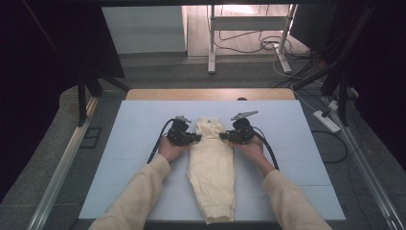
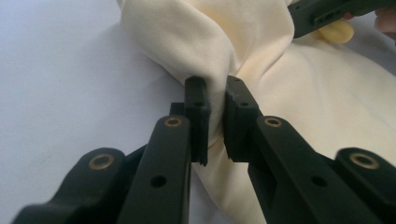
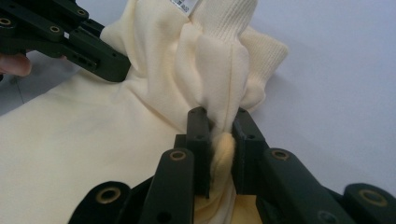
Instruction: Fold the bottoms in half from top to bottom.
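Sweatshirt (image 1: 212, 167), cream and folded narrow, lies at the desk's (image 1: 124, 143) centre, hem toward 6 o'clock. The left claw (image 2: 215, 116) pinches a fold at 9 o'clock of its collar end; the right claw (image 3: 220, 140) grips bunched cloth at 3 o'clock, beside the ribbed neckband (image 3: 224, 18). Soft and limp, it looks light and likely to sag; paired shoulder grips suit it.

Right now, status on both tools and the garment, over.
Left tool shut on cream garment, right tool shut on it too. Garment long on blue mat, far end bunched between tools. Nothing in the way.
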